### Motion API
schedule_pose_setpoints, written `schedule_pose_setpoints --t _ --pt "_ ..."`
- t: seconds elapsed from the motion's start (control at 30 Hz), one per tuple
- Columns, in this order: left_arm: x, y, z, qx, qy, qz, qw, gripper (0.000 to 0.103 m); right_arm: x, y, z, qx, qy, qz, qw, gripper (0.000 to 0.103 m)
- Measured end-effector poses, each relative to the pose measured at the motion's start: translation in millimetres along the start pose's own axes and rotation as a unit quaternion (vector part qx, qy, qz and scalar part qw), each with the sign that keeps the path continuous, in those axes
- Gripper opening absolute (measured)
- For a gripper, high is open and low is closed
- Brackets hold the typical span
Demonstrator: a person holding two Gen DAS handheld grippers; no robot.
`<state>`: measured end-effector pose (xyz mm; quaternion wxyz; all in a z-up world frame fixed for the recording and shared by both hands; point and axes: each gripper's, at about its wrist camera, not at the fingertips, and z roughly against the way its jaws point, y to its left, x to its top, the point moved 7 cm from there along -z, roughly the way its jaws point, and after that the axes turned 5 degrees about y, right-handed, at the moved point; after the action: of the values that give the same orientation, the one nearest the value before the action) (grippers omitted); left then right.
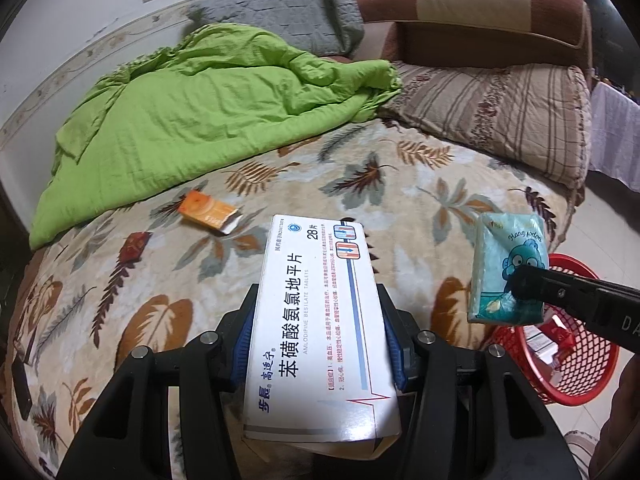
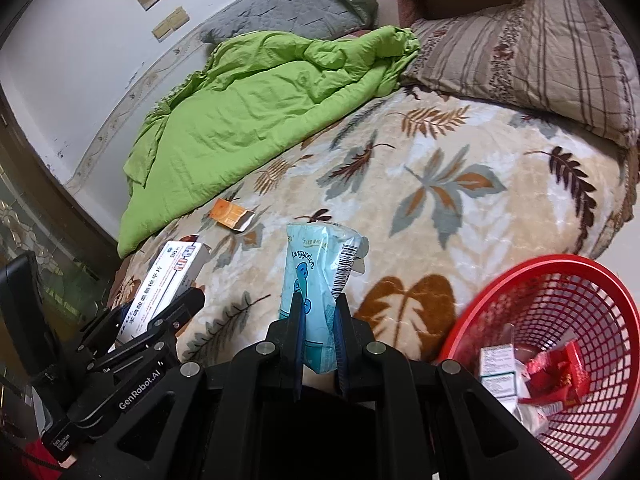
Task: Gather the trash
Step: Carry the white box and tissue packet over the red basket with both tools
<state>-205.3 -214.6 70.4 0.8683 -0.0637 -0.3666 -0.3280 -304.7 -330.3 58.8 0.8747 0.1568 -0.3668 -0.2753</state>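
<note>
Pill box point(image 1: 316, 320) sits clamped lengthwise between the left gripper's point(image 1: 318, 332) fingers, its far end jutting past the tips over the bed point(image 1: 400, 184). Tissue pack point(image 2: 320, 296) is pinched in the right gripper point(image 2: 320, 336), beside the red basket point(image 2: 600, 320)

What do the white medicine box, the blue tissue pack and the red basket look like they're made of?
Medicine box: thin printed cardboard, slightly glossy, with folded edges. Tissue pack: soft plastic film, shiny and crinkled, dented by the tongs. Red basket: likely moulded plastic, glossy open lattice.
</note>
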Motion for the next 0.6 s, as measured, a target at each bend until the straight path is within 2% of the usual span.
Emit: schedule_pose_setpoints --t 0.33,0.6 --pt "0.4 -27.0 -3.1 -0.031 0.007 -0.016 0.9994 0.052 -17.2 -33.2 18.2 -0.022 0.006 -0.042 0.999 0.014" --pt "4.8 -60.0 -4.6 -0.056 0.011 -0.044 0.9974 0.052 -20.2 -56.7 36.0 -0.046 -0.006 -0.066 0.997 0.014"
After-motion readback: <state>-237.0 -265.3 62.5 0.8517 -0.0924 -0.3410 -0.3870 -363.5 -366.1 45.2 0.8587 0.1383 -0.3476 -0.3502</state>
